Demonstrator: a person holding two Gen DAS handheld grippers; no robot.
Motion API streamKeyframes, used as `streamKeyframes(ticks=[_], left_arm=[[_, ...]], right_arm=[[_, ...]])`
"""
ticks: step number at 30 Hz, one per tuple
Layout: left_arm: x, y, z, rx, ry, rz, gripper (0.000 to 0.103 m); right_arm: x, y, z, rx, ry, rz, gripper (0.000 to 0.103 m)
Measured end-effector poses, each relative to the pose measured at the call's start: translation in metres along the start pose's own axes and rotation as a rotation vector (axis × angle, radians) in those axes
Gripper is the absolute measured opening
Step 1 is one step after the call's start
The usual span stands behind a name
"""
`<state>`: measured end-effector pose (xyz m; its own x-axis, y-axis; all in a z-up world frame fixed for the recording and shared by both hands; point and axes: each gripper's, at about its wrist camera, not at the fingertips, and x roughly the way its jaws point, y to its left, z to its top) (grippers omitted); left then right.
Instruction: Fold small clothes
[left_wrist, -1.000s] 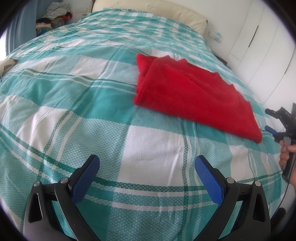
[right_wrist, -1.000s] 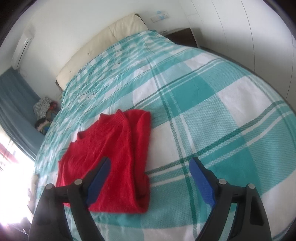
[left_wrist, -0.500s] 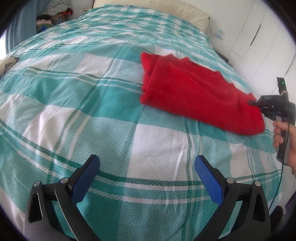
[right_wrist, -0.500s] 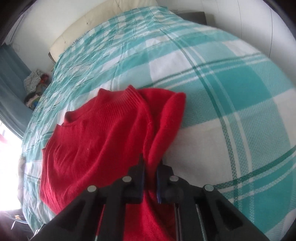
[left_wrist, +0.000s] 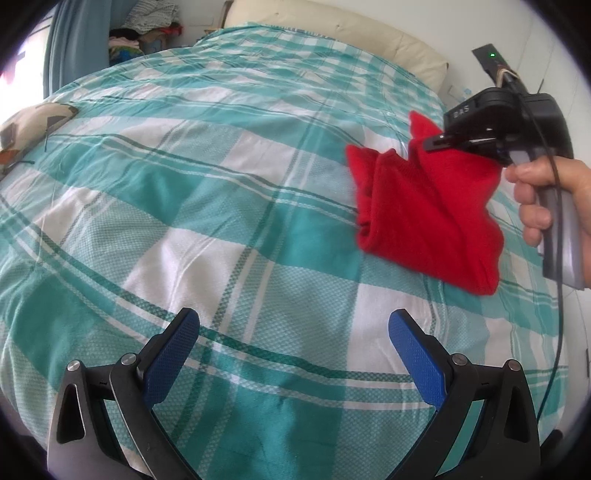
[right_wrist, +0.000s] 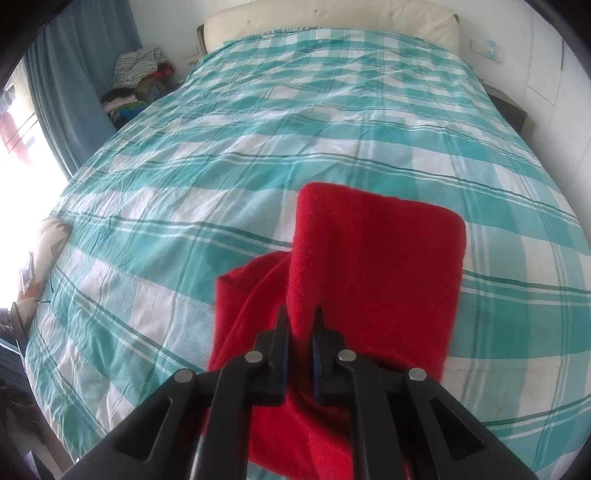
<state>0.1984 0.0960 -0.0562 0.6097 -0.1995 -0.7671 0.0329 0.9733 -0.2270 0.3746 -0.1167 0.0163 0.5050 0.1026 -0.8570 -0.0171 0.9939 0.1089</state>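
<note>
One red sweater (right_wrist: 376, 258), one bed (right_wrist: 258, 147), two hand-held grippers: left (left_wrist: 293, 332), right (right_wrist: 300, 325).

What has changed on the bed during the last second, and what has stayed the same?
The right hand-held gripper closed on an edge of the red sweater, lifted it and is carrying it across, so the sweater now hangs bunched, partly off the bedspread. The left hand-held gripper stays open and empty above the bedspread, only drifting a little. The pillow has not moved.
</note>
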Motion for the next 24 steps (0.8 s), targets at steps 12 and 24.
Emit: streamKeyframes(ticks=[12, 24], left_arm=[[-0.002, 0.015, 0.005, -0.038, 0.008, 0.004, 0.102], [-0.003, 0.006, 0.001, -0.008, 0.007, 0.008, 0.102]], right_arm=[[0.008, -0.015, -0.015, 0.211, 0.058, 0.465, 0.048], [-0.024, 0.013, -0.086, -0.328, 0.032, 0.233, 0.072]])
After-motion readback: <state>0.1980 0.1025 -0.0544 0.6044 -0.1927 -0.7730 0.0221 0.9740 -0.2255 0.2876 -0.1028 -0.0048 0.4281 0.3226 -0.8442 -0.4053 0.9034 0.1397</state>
